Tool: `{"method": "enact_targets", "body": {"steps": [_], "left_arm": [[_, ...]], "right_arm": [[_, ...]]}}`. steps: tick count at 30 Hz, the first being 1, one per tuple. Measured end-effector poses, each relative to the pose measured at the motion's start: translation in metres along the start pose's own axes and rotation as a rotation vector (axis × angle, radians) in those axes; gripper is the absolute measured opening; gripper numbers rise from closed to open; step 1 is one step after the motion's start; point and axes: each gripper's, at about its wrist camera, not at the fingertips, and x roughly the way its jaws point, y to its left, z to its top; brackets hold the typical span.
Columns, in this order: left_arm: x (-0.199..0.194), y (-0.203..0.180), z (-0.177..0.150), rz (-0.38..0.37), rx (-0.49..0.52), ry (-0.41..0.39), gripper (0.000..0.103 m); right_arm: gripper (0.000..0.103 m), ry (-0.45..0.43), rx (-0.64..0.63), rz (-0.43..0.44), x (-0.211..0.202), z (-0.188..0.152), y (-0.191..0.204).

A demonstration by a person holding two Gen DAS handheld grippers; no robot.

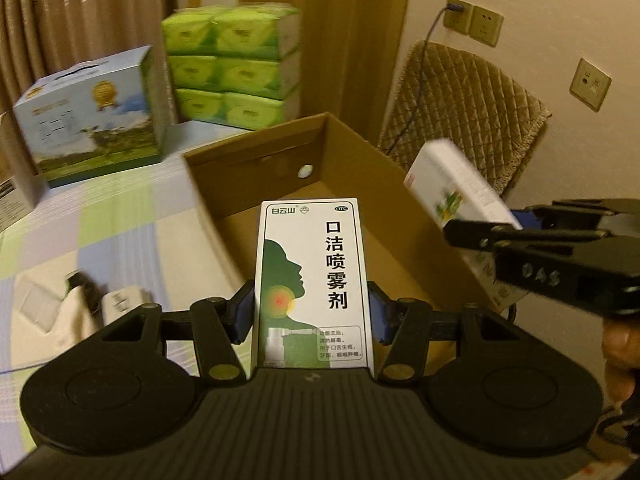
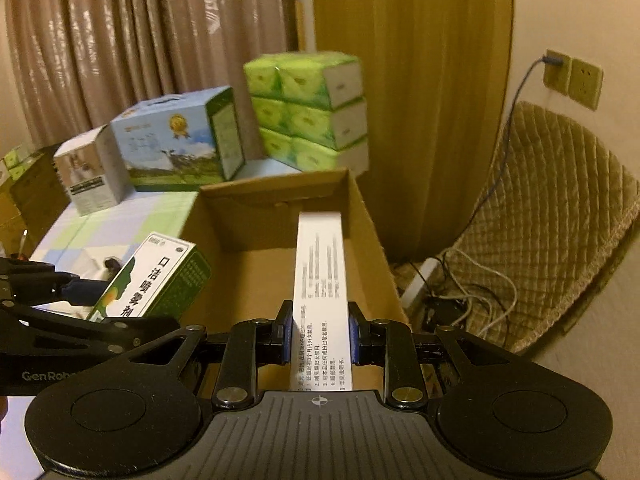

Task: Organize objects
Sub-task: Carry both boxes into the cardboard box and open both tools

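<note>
Two grippers, each clamped on a medicine carton above one open cardboard box.

Bed surface (image 1: 120, 216): checked cover, pale green, blue and cream squares; bare stretch between the cardboard box's left wall and the cartons at the far end.

Cardboard box (image 1: 360, 148): open top, brown, resting on the bed cover. Floor bare as far as visible. Right wall close to a quilted chair back (image 1: 460, 100); far wall near the stack of green tissue packs (image 1: 236, 68). Oval hand hole in the far wall.

Tissue packs: three tiers, stacked upright against the curtain.

Blue printed carton (image 1: 92, 116): upright on the bed, left of the tissue packs, well apart from the cardboard box.

Left gripper (image 1: 312, 312): blue pads pressed on both long sides of the throat spray box (image 1: 312, 280), printed face up, held above the near part of the cardboard box, near its left wall.

Right gripper (image 2: 320, 332): pads pinching the narrow white box (image 2: 320, 280), text panel up, far end pointing over the box interior toward the far wall. Seen tilted and blurred from the left wrist camera, beside the right wall.

Small white items (image 1: 60, 308) on the cover at left: blurred, cannot tell what.
</note>
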Motion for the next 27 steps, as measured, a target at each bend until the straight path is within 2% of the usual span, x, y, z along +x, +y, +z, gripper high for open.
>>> {"method": "enact_targets", "body": {"steps": [6, 8, 14, 15, 17, 18, 27], "left_arm": [[0.015, -0.013, 0.005, 0.015, 0.009, -0.046, 0.052], [0.013, -0.007, 0.006, 0.021, -0.002, -0.052, 0.058], [-0.005, 0.012, 0.002, 0.045, -0.033, -0.082, 0.059], [-0.008, 0.015, 0.001, 0.047, -0.039, -0.085, 0.059], [-0.015, 0.021, -0.003, 0.047, -0.055, -0.088, 0.059], [-0.019, 0.025, -0.005, 0.047, -0.066, -0.089, 0.059], [-0.059, 0.051, -0.045, 0.091, -0.135, -0.087, 0.061]], "right_arm": [[0.023, 0.017, 0.026, 0.001, 0.016, -0.006, -0.014], [0.023, 0.024, 0.032, 0.007, 0.021, -0.008, -0.015], [0.023, 0.014, 0.046, 0.042, 0.036, -0.006, -0.013], [0.025, -0.003, 0.055, 0.061, 0.037, -0.006, -0.013], [0.055, -0.022, 0.076, 0.07, 0.036, -0.005, -0.014], [0.059, -0.036, 0.087, 0.069, 0.033, -0.005, -0.014], [0.062, -0.081, 0.1, 0.099, -0.016, -0.014, -0.001]]}}
